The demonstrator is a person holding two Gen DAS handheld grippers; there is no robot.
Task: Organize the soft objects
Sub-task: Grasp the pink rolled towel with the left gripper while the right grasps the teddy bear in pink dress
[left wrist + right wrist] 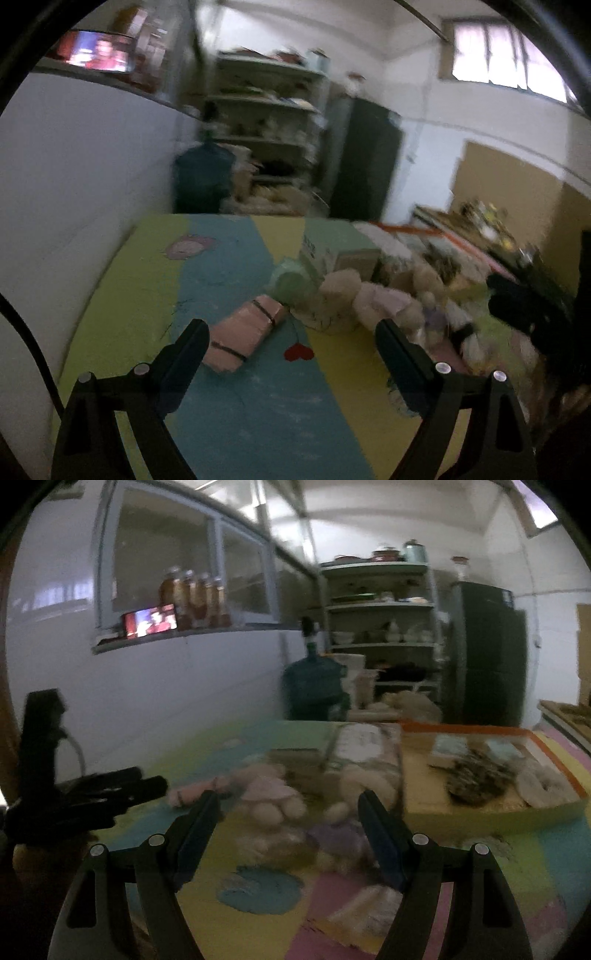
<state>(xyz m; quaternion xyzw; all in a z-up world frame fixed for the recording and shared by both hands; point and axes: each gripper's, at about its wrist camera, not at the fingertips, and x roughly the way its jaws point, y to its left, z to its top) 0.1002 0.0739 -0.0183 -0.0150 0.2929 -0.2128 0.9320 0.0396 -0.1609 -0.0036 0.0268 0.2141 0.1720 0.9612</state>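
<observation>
At the left, the left gripper (291, 328) hangs with its jaws wide apart and empty over the mat (251, 406). Just beyond its left finger lies a pink roll (247, 332) bound with dark bands. To the right a heap of plush toys (369, 299) sits against a box (332, 251). Further right, the right gripper (288, 805) is also spread and empty, aimed at the same toys (269, 797), with a tray (491, 812) at the far right. The step looks like the approach before a first pick. Next, one gripper must lower onto a single toy and close gently on its bulk.
</observation>
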